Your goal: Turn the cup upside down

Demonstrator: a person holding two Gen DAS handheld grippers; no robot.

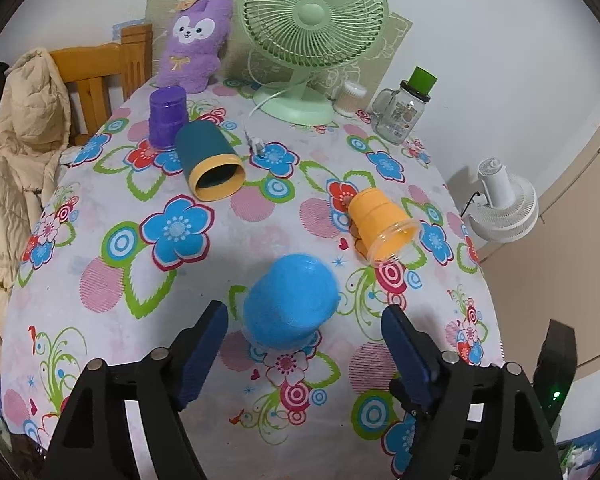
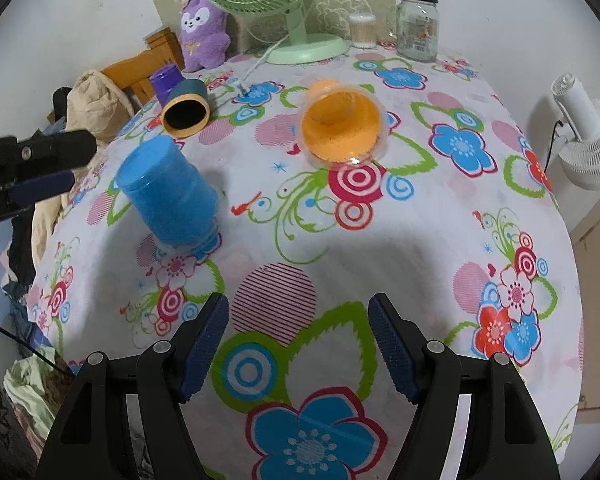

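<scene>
A blue cup (image 1: 292, 300) tilts mouth-down on the flowered tablecloth, one rim edge on the cloth; it looks blurred. It also shows in the right wrist view (image 2: 168, 196). My left gripper (image 1: 303, 320) is open, its fingers either side of the blue cup and apart from it. An orange cup (image 1: 379, 222) lies on its side, as does a teal cup with a yellow rim (image 1: 210, 160). A purple cup (image 1: 166, 116) stands upside down. My right gripper (image 2: 298, 320) is open and empty above the cloth, near the front.
A green desk fan (image 1: 311, 32), a purple plush toy (image 1: 196, 44), a glass jar with a green lid (image 1: 403, 110) and a cotton-swab pot (image 1: 349, 98) stand at the table's back. A wooden chair (image 1: 100, 68) with a jacket is left. A white fan (image 1: 503, 208) is right.
</scene>
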